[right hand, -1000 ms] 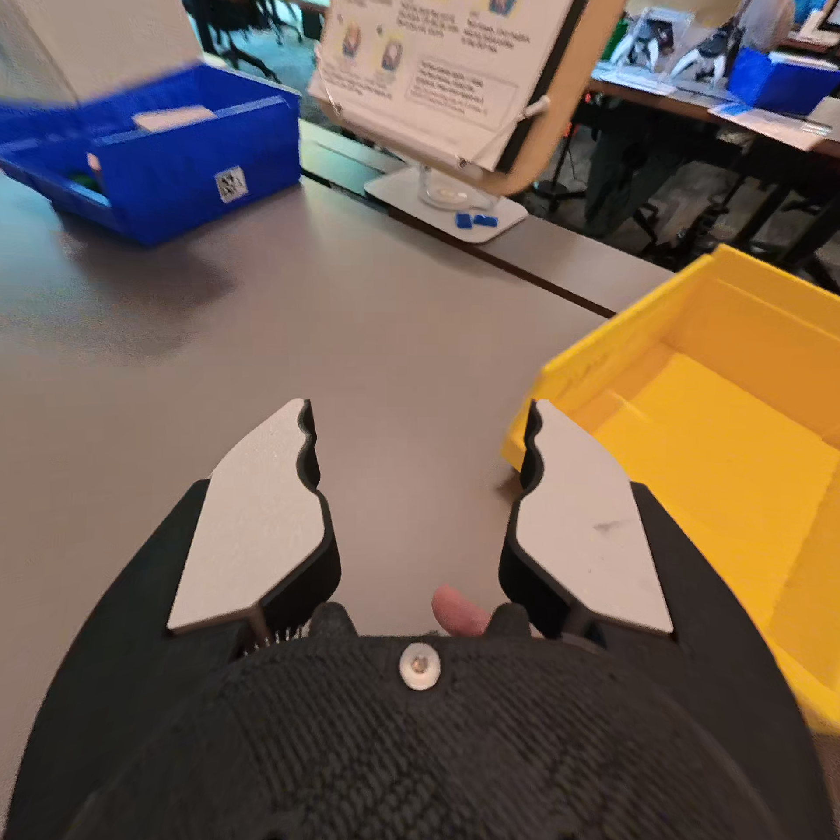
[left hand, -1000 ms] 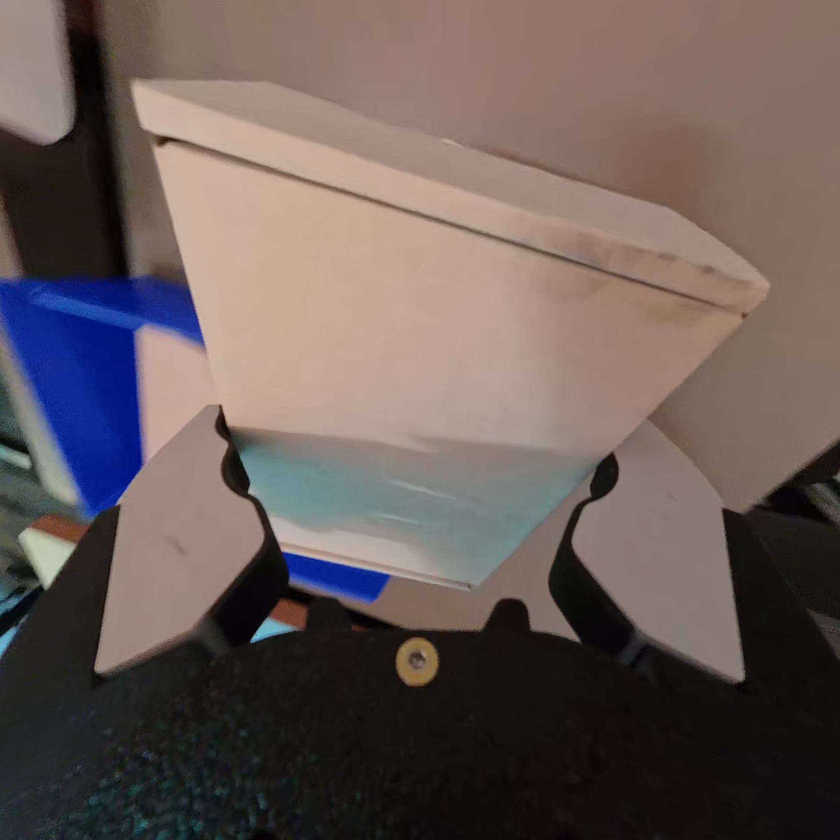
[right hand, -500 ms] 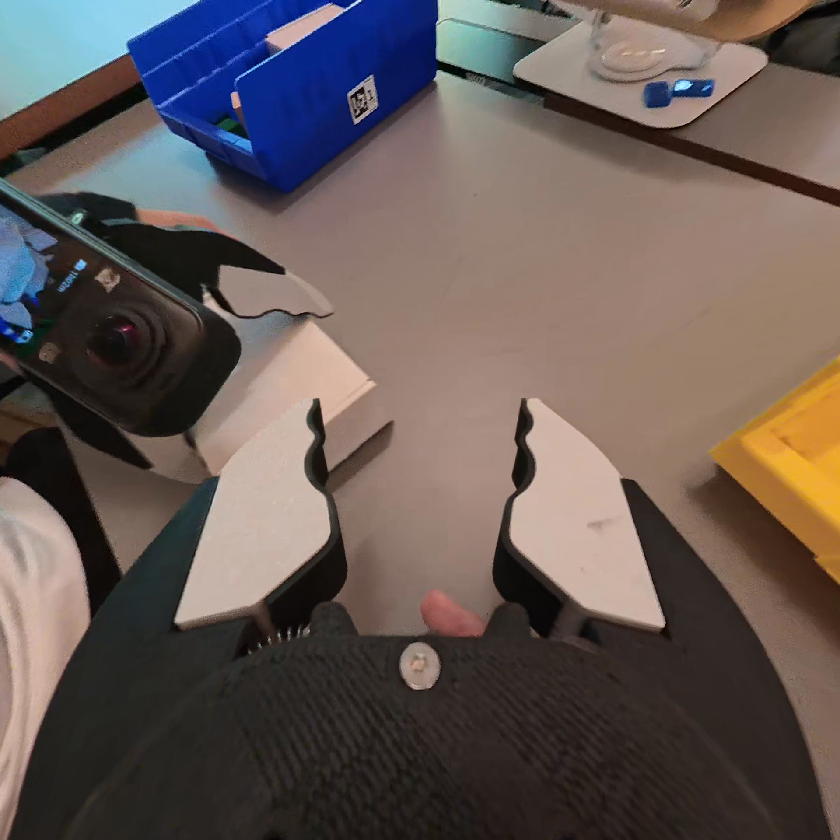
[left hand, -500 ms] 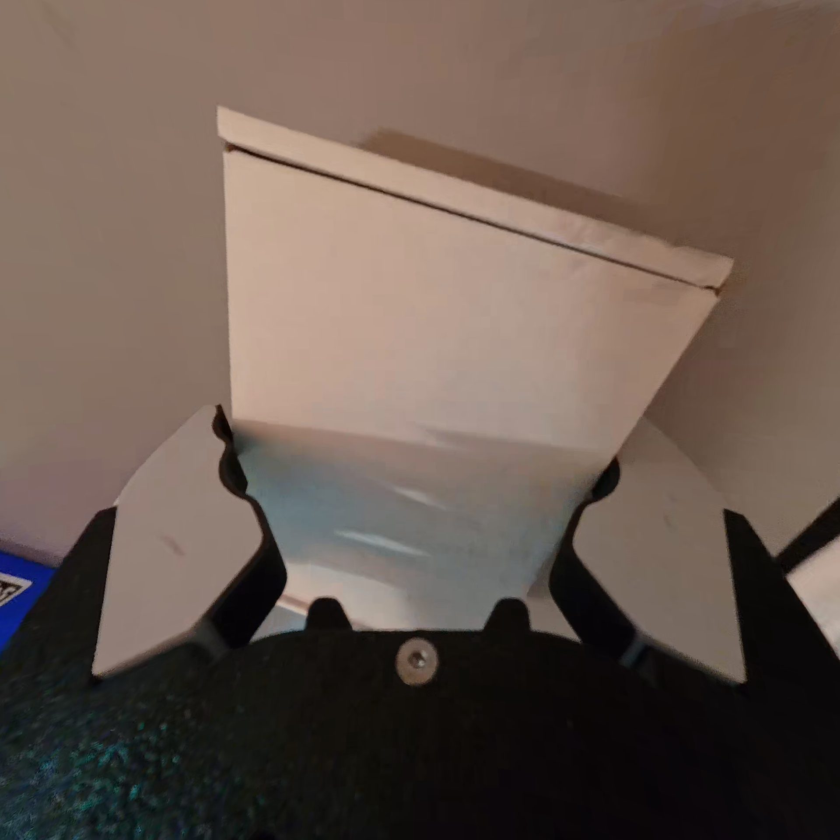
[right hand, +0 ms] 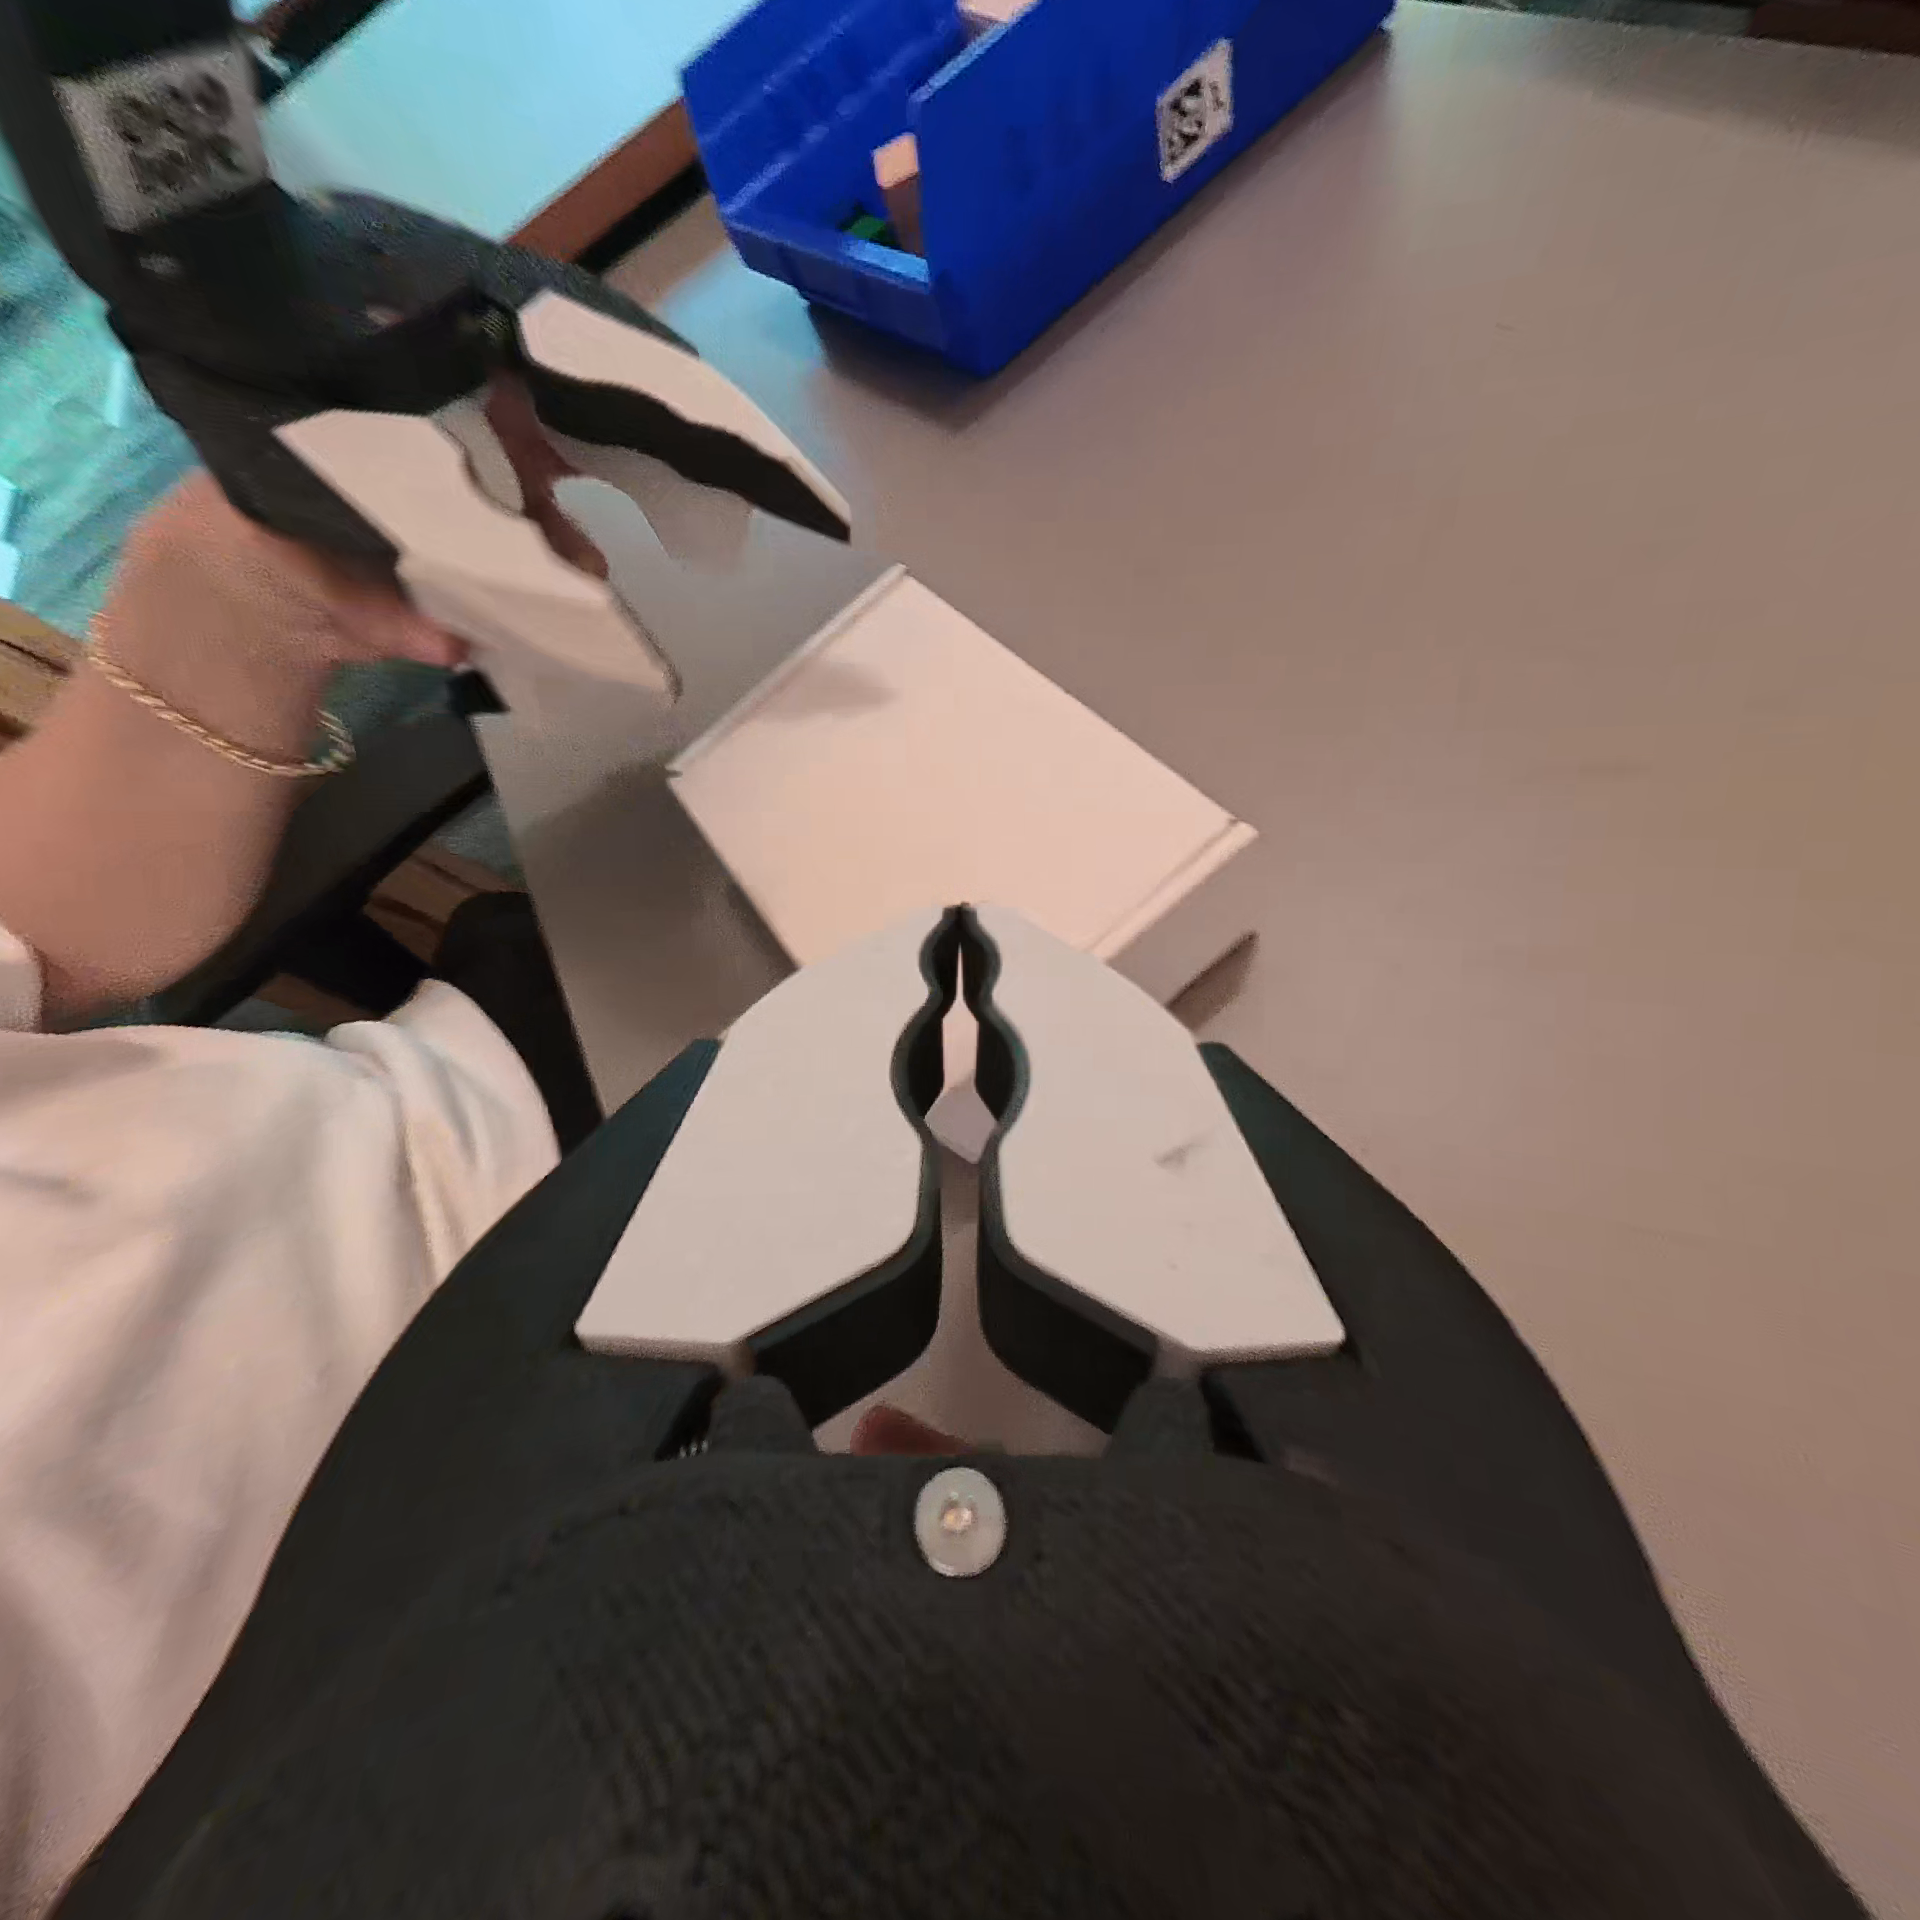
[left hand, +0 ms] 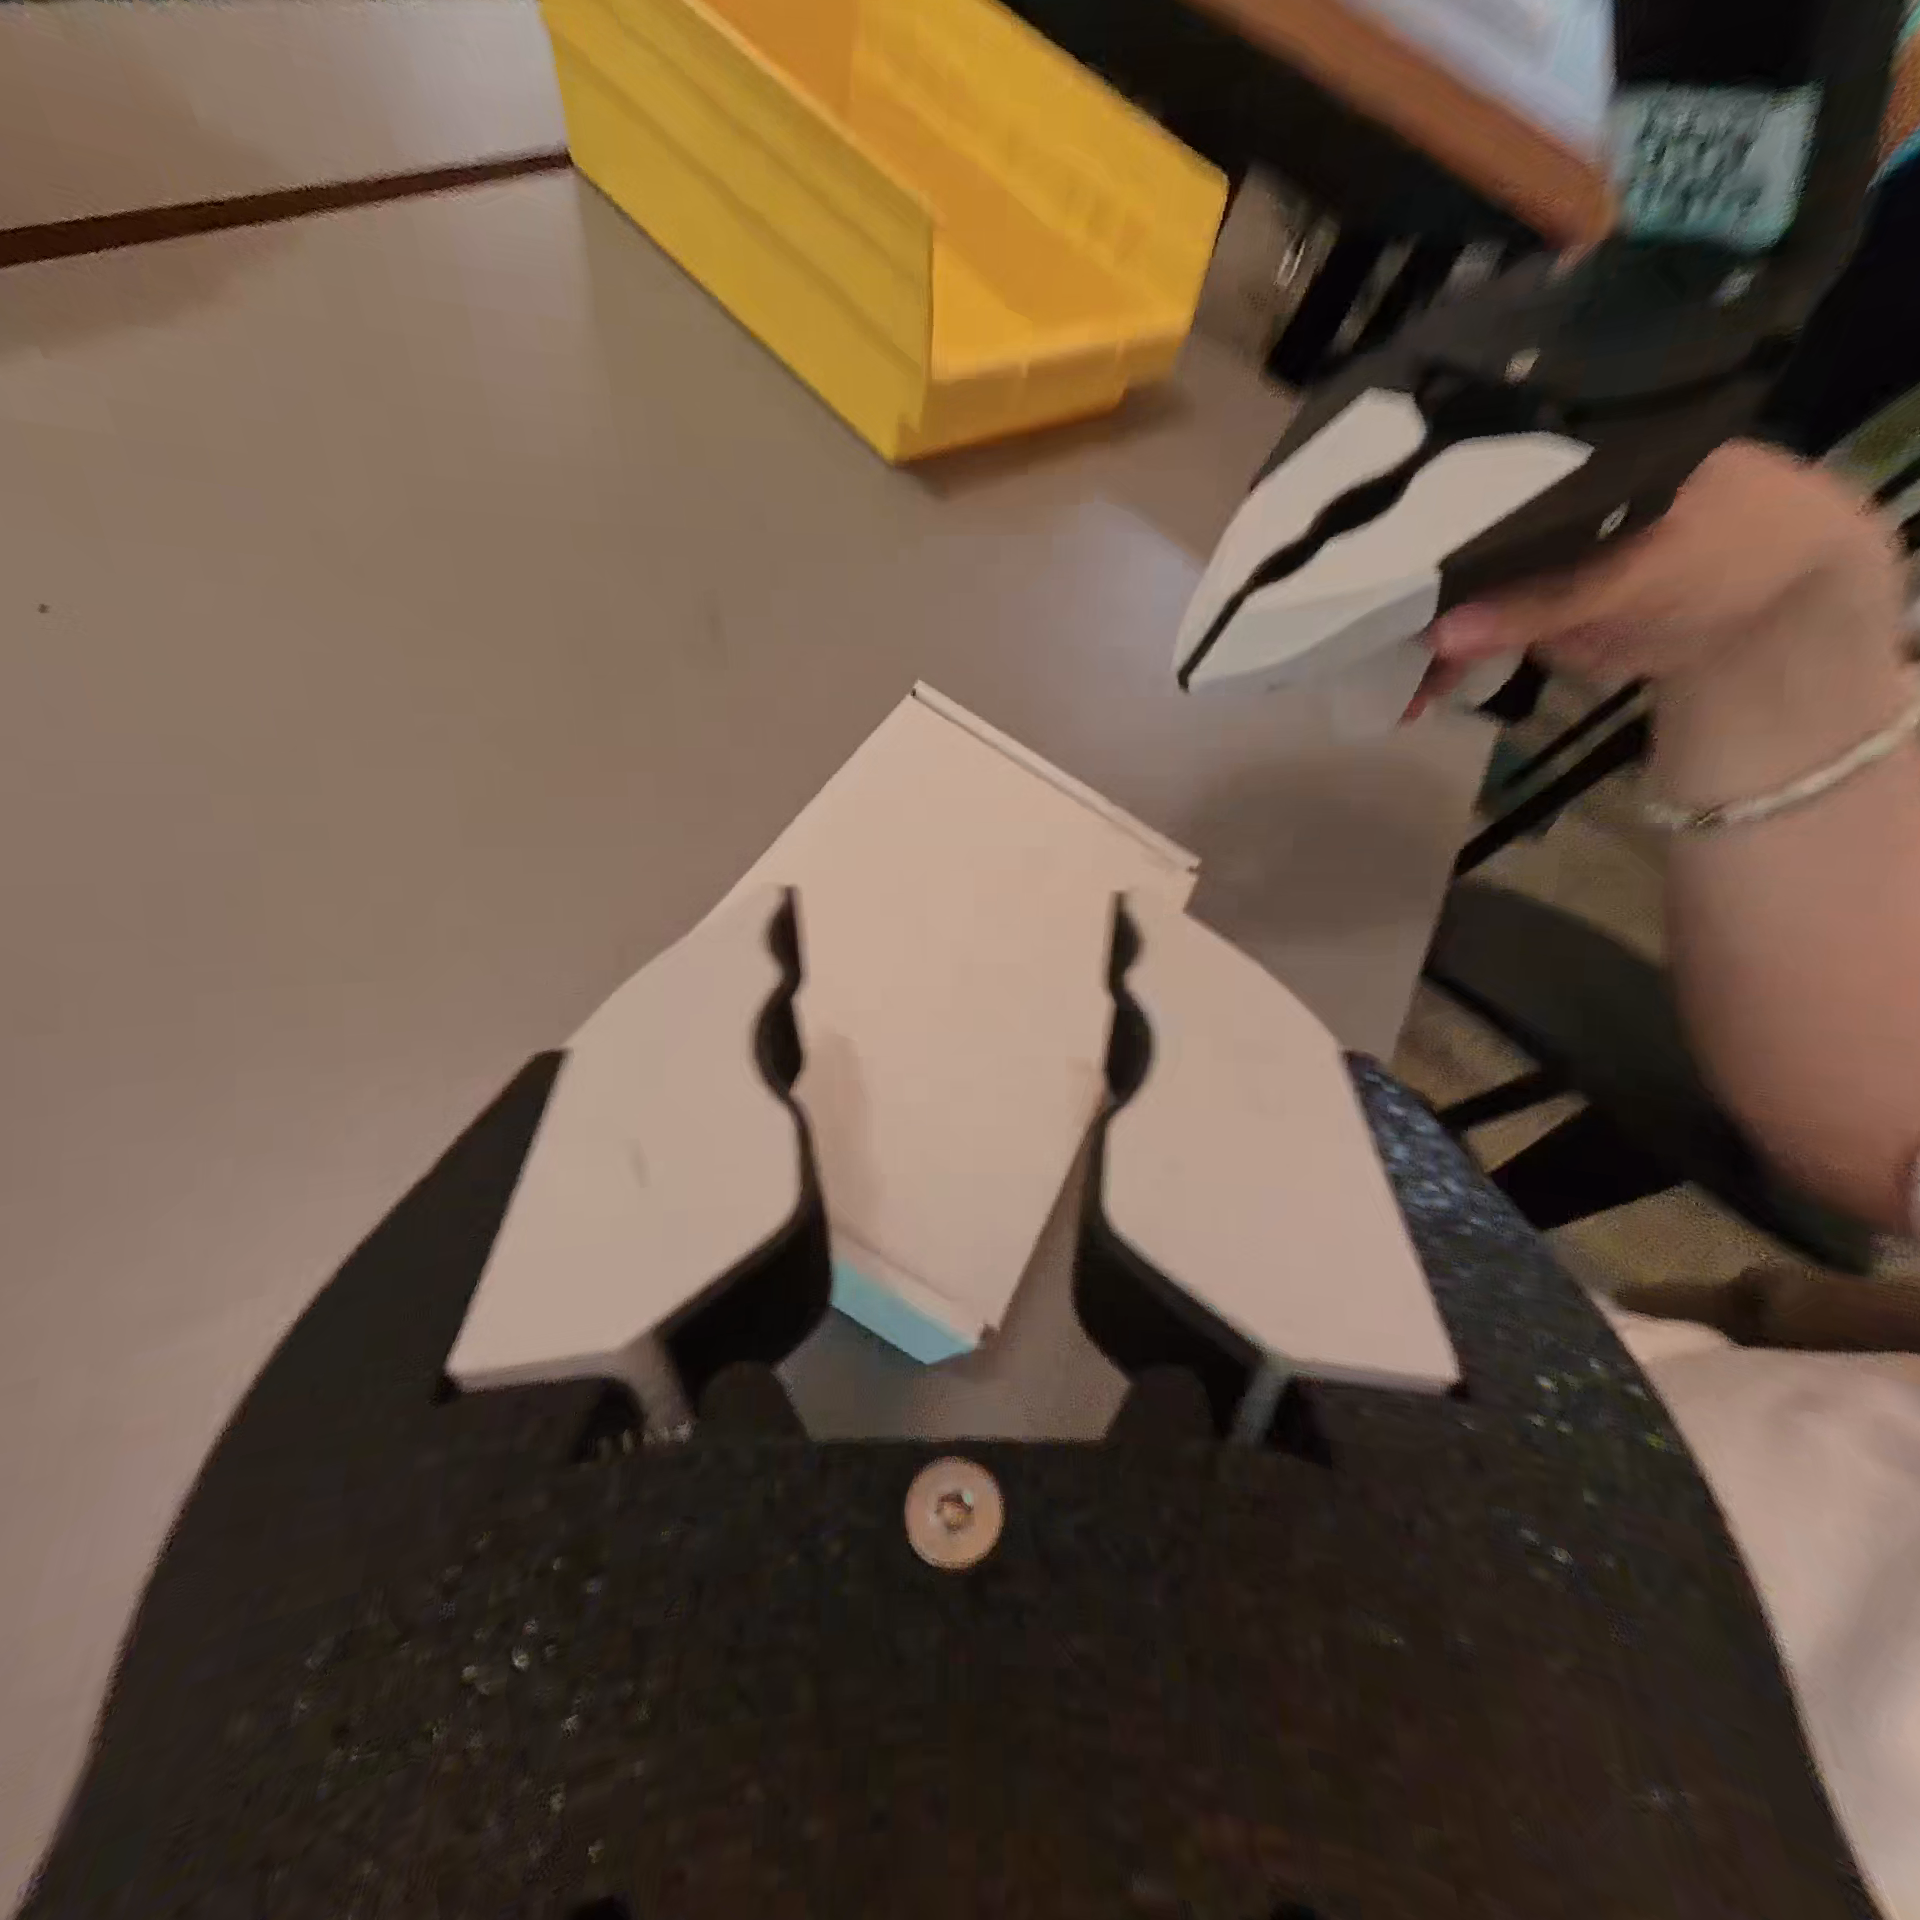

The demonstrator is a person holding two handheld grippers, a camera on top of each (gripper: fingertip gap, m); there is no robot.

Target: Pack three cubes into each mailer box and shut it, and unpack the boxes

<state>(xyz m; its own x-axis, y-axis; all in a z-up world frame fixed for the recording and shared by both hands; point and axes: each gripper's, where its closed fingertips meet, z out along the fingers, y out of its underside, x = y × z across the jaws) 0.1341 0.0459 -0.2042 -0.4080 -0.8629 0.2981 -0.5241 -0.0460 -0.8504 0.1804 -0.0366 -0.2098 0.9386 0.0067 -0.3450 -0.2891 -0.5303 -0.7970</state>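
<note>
The left gripper (left hand: 951, 914) has its jaws apart, framing a closed white mailer box (left hand: 966, 883) that lies flat on the grey table (left hand: 364, 675). The right gripper (left hand: 1236, 603), fingertips together, hovers beyond the box's right corner. A yellow bin (left hand: 831, 260) stands farther back.

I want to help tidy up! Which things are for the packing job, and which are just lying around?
For the job:
white mailer box, shut, on the table
blue bin with blocks
yellow bin
left gripper, open
right gripper, shut

Just around:
dark chair
wooden board
</note>
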